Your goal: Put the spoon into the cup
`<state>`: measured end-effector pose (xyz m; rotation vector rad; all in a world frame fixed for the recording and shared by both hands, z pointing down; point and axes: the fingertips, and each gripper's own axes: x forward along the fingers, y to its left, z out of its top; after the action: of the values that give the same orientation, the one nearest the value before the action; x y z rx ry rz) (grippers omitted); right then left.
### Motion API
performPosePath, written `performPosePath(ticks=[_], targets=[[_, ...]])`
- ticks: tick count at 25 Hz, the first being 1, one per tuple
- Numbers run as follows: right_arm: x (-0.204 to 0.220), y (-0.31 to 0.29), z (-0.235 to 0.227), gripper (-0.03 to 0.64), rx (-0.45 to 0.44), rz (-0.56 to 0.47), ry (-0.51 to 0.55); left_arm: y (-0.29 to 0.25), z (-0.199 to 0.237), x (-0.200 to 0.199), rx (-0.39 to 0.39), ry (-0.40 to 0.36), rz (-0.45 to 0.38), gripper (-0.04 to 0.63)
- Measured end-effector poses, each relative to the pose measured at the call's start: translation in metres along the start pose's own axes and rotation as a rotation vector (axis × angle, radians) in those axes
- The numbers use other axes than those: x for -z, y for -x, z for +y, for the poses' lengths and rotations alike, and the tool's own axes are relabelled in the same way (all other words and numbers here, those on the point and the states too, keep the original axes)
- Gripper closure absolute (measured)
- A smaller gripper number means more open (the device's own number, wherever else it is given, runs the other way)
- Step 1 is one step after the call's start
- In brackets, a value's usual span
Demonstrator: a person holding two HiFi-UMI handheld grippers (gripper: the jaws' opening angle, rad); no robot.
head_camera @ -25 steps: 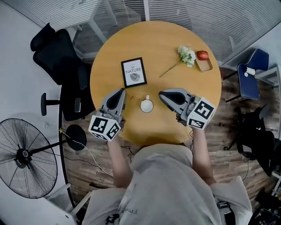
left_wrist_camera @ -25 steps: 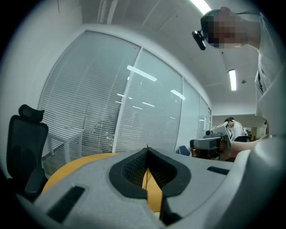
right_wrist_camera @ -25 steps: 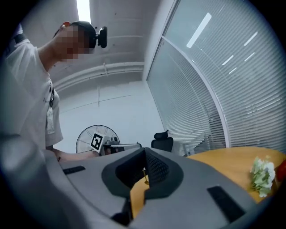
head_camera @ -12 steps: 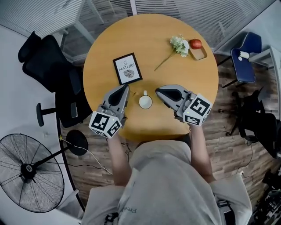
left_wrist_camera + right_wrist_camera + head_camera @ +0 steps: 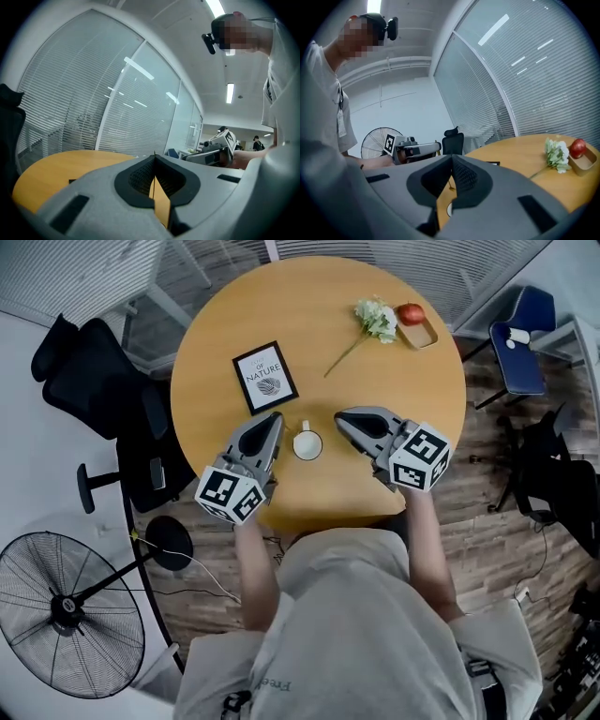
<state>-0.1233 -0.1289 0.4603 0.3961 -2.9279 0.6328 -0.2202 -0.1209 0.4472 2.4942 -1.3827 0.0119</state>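
Observation:
A white cup [image 5: 307, 444] stands on the round wooden table [image 5: 319, 296], near its front edge. The cup's rim [image 5: 449, 209] shows low between the right gripper's jaws. A thin stem [image 5: 449, 184] that looks like the spoon's handle rises from it. The head view does not show the spoon clearly. My left gripper [image 5: 275, 418] is just left of the cup, shut and empty, its tips [image 5: 154, 157] meeting. My right gripper [image 5: 339, 415] is just right of the cup, also shut with nothing held, tips [image 5: 451, 158] together.
A framed "Nature" print [image 5: 265, 378] lies behind the cup. A white flower [image 5: 373, 320] and a small wooden tray with a red apple [image 5: 411, 314] are at the far right. A black office chair [image 5: 94, 381], a floor fan [image 5: 66, 615] and a blue chair [image 5: 520, 343] surround the table.
Both grippers have sunk a little toward the table, and the left one has edged closer to the cup. Both jaws stayed shut.

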Motion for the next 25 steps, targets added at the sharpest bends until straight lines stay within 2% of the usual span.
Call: performPosePath(ticks=[4,16,25], targets=[[0.015,-0.001,0.001,0.620,0.004,0.061,-0.030,-0.002,0.000,0.020,-0.003,0.043,0.018,0.588],[0.037,-0.015,-0.003,0.620,-0.012,0.140,-0.068,-0.003,0.014,0.064,-0.053,0.143,0.043,0.588],[0.047,-0.025,-0.005,0.620,-0.016,0.156,-0.092,-0.009,0.014,0.076,-0.028,0.166,0.062,0.588]])
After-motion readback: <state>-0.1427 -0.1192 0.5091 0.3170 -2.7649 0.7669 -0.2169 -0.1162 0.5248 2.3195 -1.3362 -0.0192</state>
